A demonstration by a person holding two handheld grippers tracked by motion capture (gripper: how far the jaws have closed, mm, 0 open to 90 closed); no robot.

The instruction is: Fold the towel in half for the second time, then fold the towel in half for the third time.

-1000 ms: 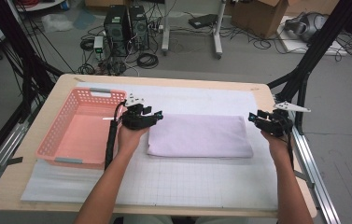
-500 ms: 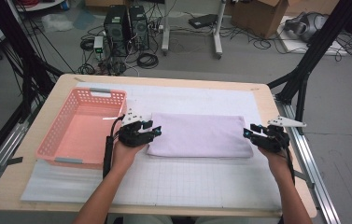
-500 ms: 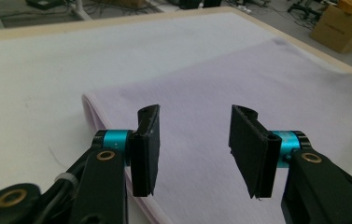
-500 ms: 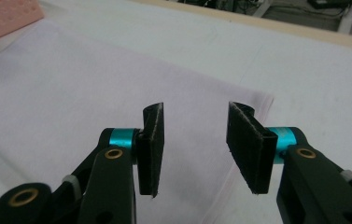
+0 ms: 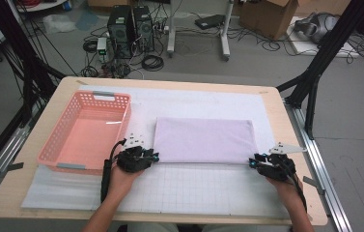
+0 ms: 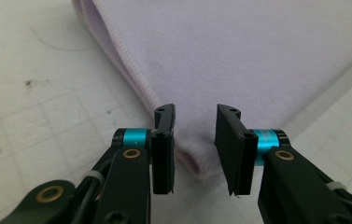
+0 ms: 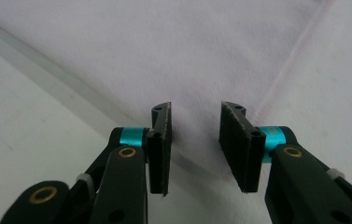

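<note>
A folded lilac towel lay flat on the white gridded mat that covered most of the table, a little right of the middle, with its long side running left to right. A pink plastic basket stood to its left on the same mat, just apart from the towel's left edge.

The left claw sat low at the towel's near left corner, held in the person's left hand. In the left gripper view the claw had its jaws spread, and the rounded, stitched corner of the towel lay between them; the pads did not press on the cloth. The jaws had just been closing in on that corner.

The right claw was at the towel's near right corner, held in the right hand. In the right gripper view the claw stood just over the towel's edge where it met the mat, with cloth in the gap between the jaws and a hem seam running up to the right. These jaws were also apart, not yet pinching, and had just been closing too.

Beyond the table's far edge, two computer towers and loose cables lay on the floor.
</note>
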